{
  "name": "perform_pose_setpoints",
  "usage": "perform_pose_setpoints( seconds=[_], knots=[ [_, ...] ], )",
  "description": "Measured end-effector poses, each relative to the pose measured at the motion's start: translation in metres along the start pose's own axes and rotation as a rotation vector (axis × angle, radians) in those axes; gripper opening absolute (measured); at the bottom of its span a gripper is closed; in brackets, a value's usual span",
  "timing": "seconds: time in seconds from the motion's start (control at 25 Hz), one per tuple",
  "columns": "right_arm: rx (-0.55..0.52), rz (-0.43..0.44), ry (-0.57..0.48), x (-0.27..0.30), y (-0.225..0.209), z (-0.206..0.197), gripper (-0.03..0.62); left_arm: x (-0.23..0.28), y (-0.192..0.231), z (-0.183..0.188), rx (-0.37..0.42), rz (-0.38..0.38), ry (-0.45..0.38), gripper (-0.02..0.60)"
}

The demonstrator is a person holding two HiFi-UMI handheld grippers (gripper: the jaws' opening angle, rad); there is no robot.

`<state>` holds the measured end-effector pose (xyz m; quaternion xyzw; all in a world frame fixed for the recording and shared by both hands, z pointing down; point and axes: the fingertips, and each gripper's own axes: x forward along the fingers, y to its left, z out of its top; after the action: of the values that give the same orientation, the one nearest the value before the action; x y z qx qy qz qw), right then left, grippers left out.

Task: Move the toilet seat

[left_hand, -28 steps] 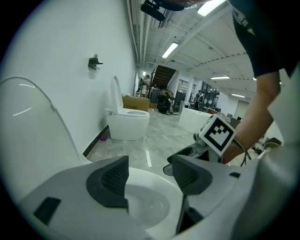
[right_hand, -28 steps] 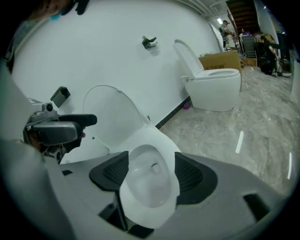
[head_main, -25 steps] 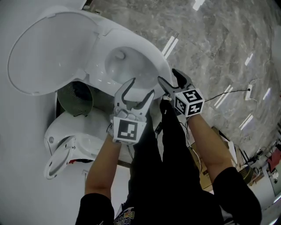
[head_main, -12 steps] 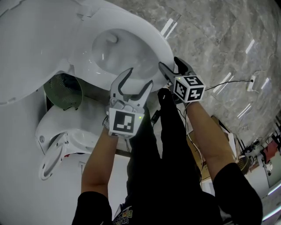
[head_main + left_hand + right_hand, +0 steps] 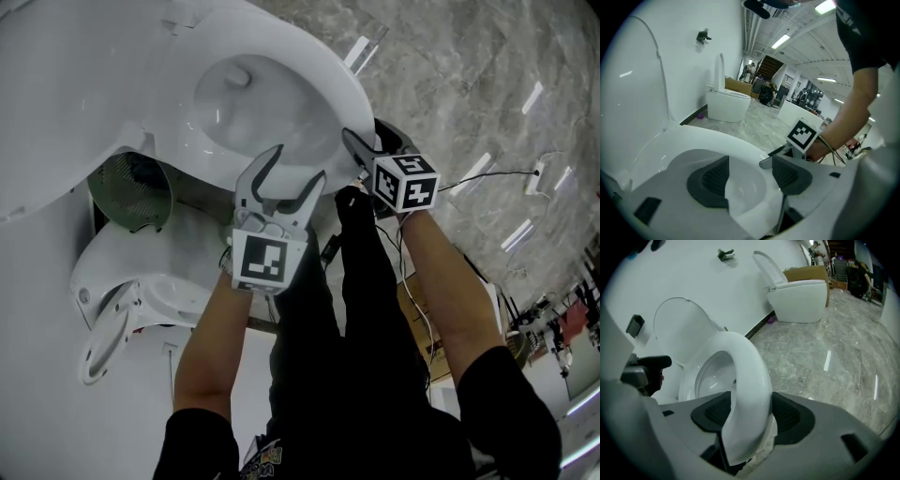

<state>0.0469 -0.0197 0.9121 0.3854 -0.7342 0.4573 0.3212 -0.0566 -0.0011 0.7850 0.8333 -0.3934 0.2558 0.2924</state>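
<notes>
At the front edge of the bowl, the right hand-held gripper [image 5: 751,414] has just been closing its jaws onto the toilet seat [image 5: 745,376], which lies down on the bowl; both pads look pressed against its rim. Just beside it, the left hand-held gripper [image 5: 749,176] hangs open, holding nothing. The grasp seems made, so lifting the seat on its hinge likely comes next.

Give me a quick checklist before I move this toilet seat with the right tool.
1. The toilet seat sits between the jaws of the right tool: ok; they have just been closing on it.
2. Contact on both sides of the seat: ok, looks so.
3. The left tool is open and empty: ok.
4. The lid is raised, out of the way: ok.
5. Grip firm enough to lift: cannot tell.
</notes>
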Motion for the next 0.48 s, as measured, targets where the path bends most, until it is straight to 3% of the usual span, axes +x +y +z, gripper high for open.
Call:
perform_pose_setpoints(
  seconds=[0.48],
  knots=[
    [0.122, 0.035, 0.007, -0.027, 0.010, 0.015, 0.258, -0.014, -0.019, 0.008, -0.001, -0.020, -0.013, 0.265]
  ],
)
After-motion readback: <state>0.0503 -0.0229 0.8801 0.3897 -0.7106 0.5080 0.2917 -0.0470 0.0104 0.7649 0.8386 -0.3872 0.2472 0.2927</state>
